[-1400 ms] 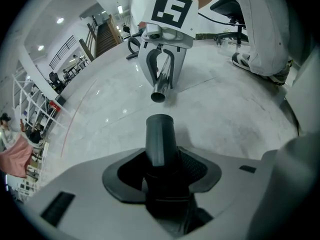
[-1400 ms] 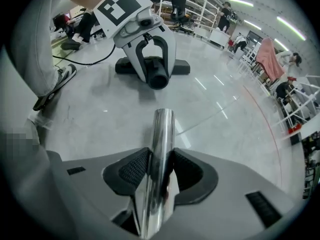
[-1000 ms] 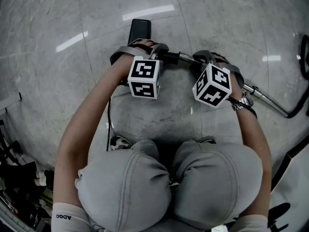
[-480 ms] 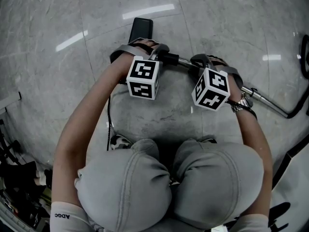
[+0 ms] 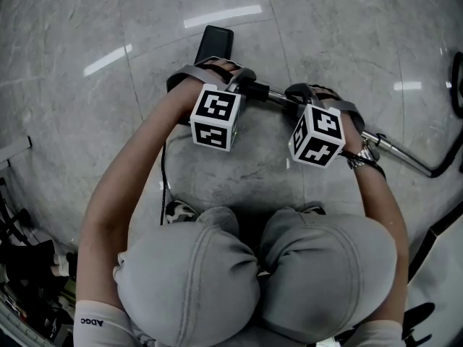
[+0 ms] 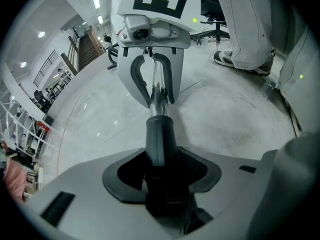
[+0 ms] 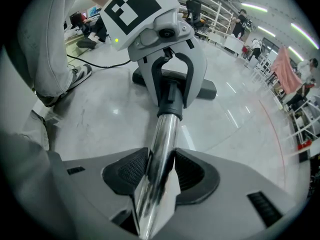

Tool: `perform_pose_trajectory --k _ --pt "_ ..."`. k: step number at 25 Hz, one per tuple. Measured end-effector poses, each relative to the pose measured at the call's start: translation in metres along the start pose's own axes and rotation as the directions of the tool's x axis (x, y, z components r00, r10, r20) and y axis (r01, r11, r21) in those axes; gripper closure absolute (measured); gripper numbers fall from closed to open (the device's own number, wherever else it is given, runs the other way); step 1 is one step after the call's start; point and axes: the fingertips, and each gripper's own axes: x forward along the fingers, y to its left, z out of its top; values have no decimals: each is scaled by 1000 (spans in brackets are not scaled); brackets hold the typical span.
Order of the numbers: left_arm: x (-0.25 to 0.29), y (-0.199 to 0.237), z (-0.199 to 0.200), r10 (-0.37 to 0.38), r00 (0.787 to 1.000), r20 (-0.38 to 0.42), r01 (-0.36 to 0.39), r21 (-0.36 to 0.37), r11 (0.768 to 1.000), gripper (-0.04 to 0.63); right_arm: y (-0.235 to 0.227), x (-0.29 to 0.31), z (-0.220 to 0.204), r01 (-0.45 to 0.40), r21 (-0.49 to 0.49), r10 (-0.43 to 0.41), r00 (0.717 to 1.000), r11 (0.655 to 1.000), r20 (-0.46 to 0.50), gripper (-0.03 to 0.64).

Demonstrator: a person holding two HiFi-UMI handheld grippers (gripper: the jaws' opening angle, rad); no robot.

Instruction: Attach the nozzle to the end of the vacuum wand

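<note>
Looking down in the head view, the left gripper sits leftmost with its black-and-white marker cube uppermost. Just beyond it the flat black rectangular plastic vacuum nozzle lies on the pale grey marble-patterned floor; the cube covers the jaws there. The left gripper view shows what that hides: its ribbed pads are pressed closed on the nozzle's dark round plastic neck, and the shiny chrome metal vacuum wand runs straight out of that neck. Further right in the head view, the right gripper stands over the wand, which runs rightward close above the floor to a black curved part. The right gripper view shows its 2 pads clamped on the bright tube, whose far end is seated in the black neck, with the nozzle's flat head on the floor behind. Only the head view shows the person's grey-trousered knees below both grippers.
</note>
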Motion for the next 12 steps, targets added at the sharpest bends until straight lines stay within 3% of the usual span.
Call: perform_pose_trajectory --k 4,12 --pt "1 -6 5 -15 1000 14 15 18 1000 397 7 0 1 -15 -29 15 1000 999 -5 449" --pt "6 -2 28 -11 997 70 12 -11 1000 408 5 -2 4 -17 -9 17 1000 1000 13 449"
